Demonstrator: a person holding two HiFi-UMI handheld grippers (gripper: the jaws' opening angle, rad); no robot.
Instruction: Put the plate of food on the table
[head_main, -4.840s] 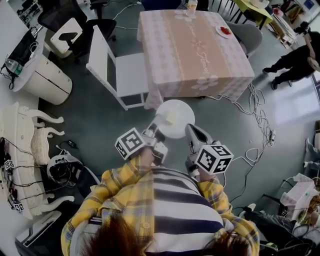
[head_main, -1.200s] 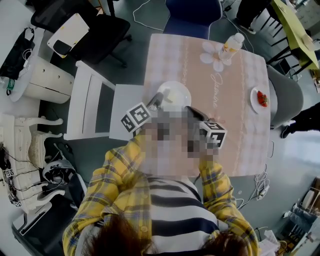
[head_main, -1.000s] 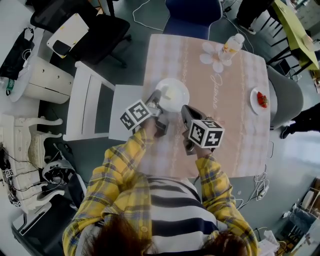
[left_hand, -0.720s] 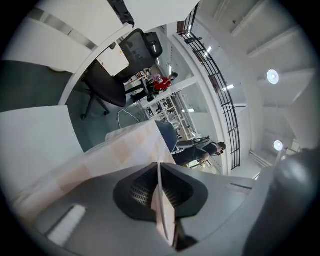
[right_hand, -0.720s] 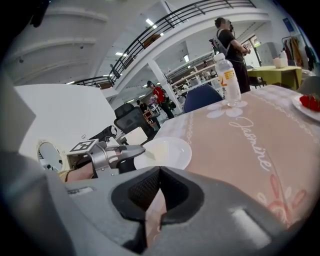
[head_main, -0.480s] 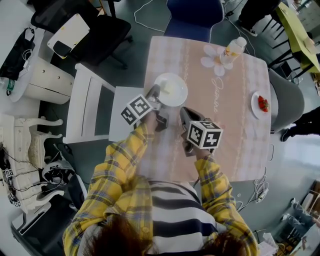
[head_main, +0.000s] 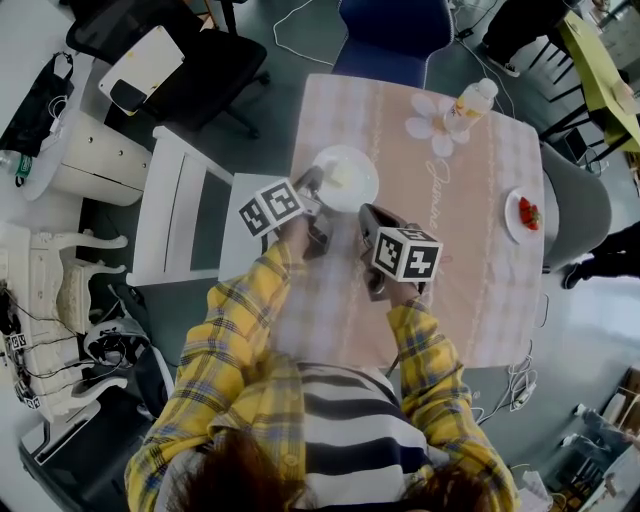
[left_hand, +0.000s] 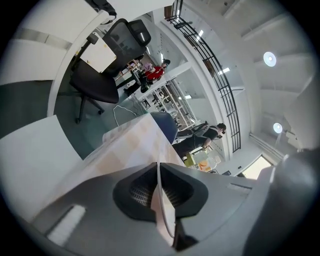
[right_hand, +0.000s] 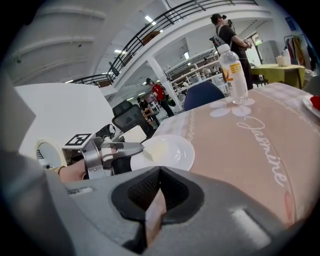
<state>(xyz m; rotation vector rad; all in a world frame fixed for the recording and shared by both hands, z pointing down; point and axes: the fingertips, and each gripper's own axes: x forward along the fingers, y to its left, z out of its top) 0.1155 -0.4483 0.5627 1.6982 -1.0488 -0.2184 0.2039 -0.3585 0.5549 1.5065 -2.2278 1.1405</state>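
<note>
1. The plate (head_main: 345, 178), with a pale piece of food (right_hand: 154, 148) on it, is seen over the far-left part of the table (head_main: 470, 270), close to the left edge; whether it rests on the cloth or is held just above it cannot be told.
2. Its near-left rim is clamped by the left gripper (head_main: 314, 184); the jaws are closed on the thin white edge.
3. The right gripper (head_main: 368, 218) is held to the near right of the plate, apart from it; its jaws are pressed together on nothing.
4. Some seconds ago the plate was carried in the air, well short of the table; over the last second it has been shifted only slightly; the carry is judged done, with only the setting-down and release left.
5. A bottle (head_main: 470, 100) is stood at the far right; a small plate of red food (head_main: 523, 213) is set at the right edge; a white chair (head_main: 180, 210) is placed just left of the table.
</note>
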